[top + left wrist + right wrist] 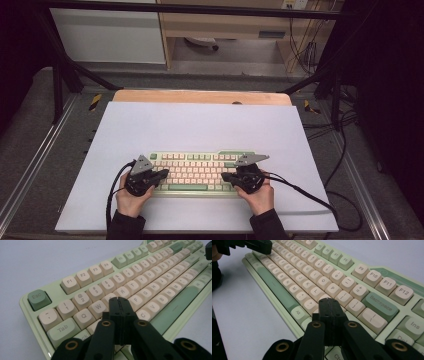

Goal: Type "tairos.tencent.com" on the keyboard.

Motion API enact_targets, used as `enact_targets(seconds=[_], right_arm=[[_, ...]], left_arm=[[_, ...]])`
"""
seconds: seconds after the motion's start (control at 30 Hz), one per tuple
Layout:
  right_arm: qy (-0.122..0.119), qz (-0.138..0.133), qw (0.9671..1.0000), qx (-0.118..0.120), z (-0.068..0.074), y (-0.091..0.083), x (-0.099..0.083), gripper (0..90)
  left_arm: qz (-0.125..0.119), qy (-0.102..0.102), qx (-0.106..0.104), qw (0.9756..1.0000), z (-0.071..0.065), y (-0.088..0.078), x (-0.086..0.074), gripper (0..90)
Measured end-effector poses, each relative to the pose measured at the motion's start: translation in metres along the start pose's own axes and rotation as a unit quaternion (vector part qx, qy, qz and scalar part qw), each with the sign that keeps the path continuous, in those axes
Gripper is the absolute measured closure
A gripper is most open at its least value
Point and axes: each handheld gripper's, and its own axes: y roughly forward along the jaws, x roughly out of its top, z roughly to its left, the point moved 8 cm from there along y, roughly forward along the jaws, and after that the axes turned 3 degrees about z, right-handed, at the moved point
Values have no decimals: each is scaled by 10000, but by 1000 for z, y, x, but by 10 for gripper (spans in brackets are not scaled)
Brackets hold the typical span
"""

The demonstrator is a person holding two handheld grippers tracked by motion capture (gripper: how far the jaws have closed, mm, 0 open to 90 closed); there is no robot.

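A pale green keyboard (200, 165) with cream keys lies near the front of a white sheet (200, 125). My left gripper (164, 174) is shut with nothing between its jaws, its tips over the keyboard's left side. In the left gripper view the closed tips (118, 300) sit over the keys just below R and E on the keyboard (150, 277). My right gripper (225, 176) is also shut and empty, over the right side. In the right gripper view its tips (328, 300) sit just below P and L on the keyboard (317, 272). Whether either tip presses a key I cannot tell.
A wooden board edge (200, 96) shows behind the white sheet. Black cables (310, 195) trail off to the right of the sheet. Dark frame bars (65, 70) stand at the back corners. The left gripper (259, 245) appears far off in the right gripper view.
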Motion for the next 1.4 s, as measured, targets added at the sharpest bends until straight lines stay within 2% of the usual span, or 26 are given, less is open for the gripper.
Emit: enact_targets(seconds=[0.6, 1.07, 1.4], right_arm=[[26, -46, 9999, 101, 5, 2, 5, 900], [-125, 88, 9996, 226, 20, 23, 12, 900], [-133, 211, 9995, 177, 19, 32, 6, 900]], left_arm=[[-150, -29, 4, 9999, 0, -11, 3, 900], [-158, -62, 12, 9999, 2, -11, 2, 900], [-154, -63, 4, 9999, 2, -10, 1, 900]])
